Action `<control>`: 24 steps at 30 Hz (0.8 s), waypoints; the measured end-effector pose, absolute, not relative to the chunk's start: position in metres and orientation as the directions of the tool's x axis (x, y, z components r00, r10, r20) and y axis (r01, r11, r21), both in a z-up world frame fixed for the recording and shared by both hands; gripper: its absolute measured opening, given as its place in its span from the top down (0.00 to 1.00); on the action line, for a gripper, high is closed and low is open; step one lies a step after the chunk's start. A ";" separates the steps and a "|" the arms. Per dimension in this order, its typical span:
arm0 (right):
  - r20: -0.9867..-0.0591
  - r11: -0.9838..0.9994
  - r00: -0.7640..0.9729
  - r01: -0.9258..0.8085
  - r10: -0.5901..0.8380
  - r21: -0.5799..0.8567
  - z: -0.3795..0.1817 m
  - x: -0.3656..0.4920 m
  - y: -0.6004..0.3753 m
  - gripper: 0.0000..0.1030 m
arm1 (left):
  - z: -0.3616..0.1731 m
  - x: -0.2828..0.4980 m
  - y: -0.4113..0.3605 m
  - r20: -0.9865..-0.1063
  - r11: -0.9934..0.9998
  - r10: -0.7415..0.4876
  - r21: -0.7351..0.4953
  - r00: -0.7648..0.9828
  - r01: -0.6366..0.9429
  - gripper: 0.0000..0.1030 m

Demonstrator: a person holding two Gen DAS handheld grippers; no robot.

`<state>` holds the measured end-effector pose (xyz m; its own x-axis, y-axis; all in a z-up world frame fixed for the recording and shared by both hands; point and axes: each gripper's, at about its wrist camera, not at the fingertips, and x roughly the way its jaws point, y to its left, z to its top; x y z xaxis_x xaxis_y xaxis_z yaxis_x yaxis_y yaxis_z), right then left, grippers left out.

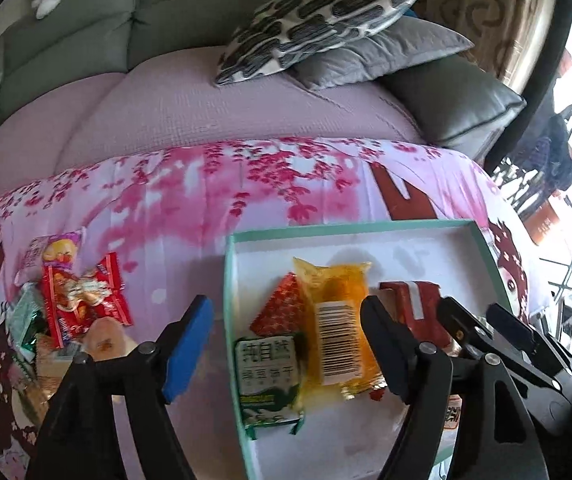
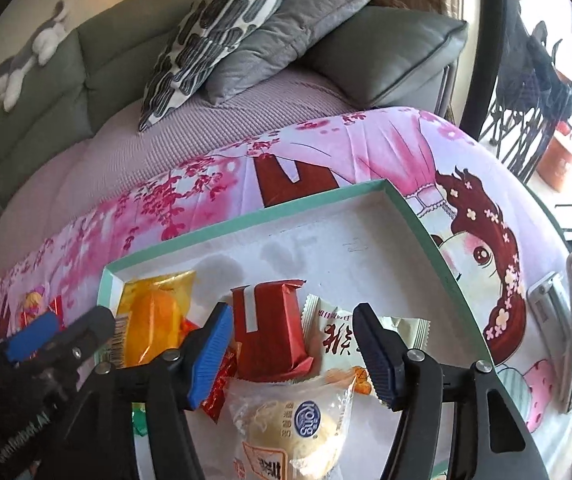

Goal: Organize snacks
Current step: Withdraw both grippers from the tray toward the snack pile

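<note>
Snacks lay in two places: a loose pile (image 1: 74,304) on the cloth-covered worktop (image 1: 174,208), well left of the box (image 1: 228,280), and a row inside the box. There we saw an orange pack (image 1: 336,320), a green pack (image 1: 270,380), a red pack (image 2: 270,332) and a bun (image 2: 290,436). Our left tongs (image 1: 286,344) were spread above the box's left wall, pinching nothing. Our right tongs (image 2: 294,356) were spread too, above the red pack and bun, touching neither.
</note>
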<state>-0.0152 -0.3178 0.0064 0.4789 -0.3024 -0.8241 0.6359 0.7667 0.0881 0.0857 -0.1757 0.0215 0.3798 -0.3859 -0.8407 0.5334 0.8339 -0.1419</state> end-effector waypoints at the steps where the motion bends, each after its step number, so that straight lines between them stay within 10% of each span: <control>1: -0.825 0.770 0.478 0.632 -0.302 0.084 0.007 -0.015 -0.316 0.35 | 0.022 0.088 -0.172 -0.841 0.841 -0.382 -0.143 0.384 0.522 0.20; 24: -0.837 0.816 0.464 0.576 -0.289 0.038 0.017 -0.014 -0.283 0.35 | 0.004 0.105 -0.075 -0.863 0.954 -0.235 -0.116 0.447 0.278 0.14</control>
<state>-0.0144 -0.2833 0.0168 0.4641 -0.2891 -0.8373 0.5764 0.8163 0.0377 0.1047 -0.0749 0.0041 0.4466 -0.2354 -0.8632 0.2780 0.9535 -0.1162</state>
